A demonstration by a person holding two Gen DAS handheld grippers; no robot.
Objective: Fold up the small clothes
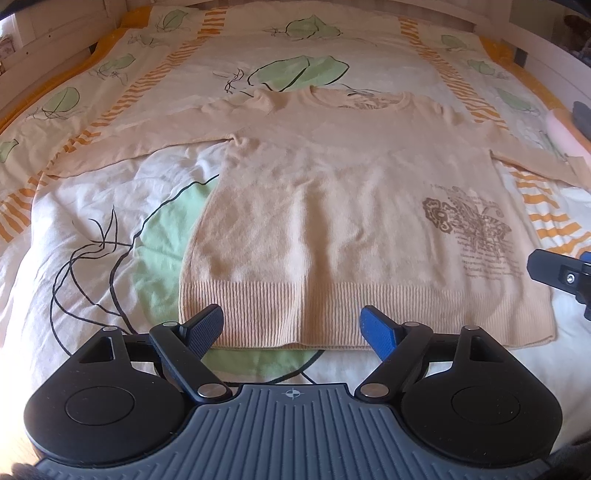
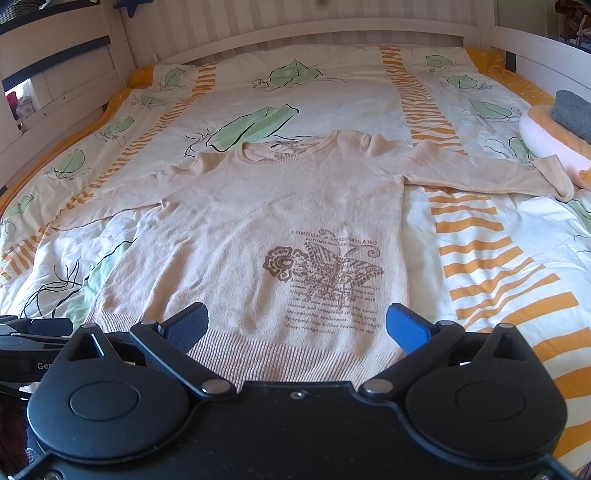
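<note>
Sweater: a peach knit sweater (image 1: 314, 206) lies flat and face up on the bed, both sleeves spread sideways, neckline toward the headboard, ribbed hem toward the cameras
Print: a brown butterfly-and-flower motif (image 2: 325, 269) with lines of small text sits low on the front, toward the sweater's right-hand side as seen
Left gripper: the left gripper (image 1: 293, 326) has its jaws spread wide, nothing between them; its fingertips frame the middle-left stretch of the ribbed hem from just above (contact with the knit cannot be told)
Right gripper: the right gripper (image 2: 297, 323) also has its jaws parted and empty, poised over the hem's right half, its blue finger near the sweater's right side edge
Bedding: a cream duvet (image 2: 332, 99) printed with green leaves and orange stripes lies under the sweater
Other items: a folded grey cloth (image 2: 574, 112) rests on a pink-and-orange cushion (image 2: 554, 147) at the far right, just beside the right sleeve cuff
Frame: white wooden headboard (image 2: 295, 33)
</note>
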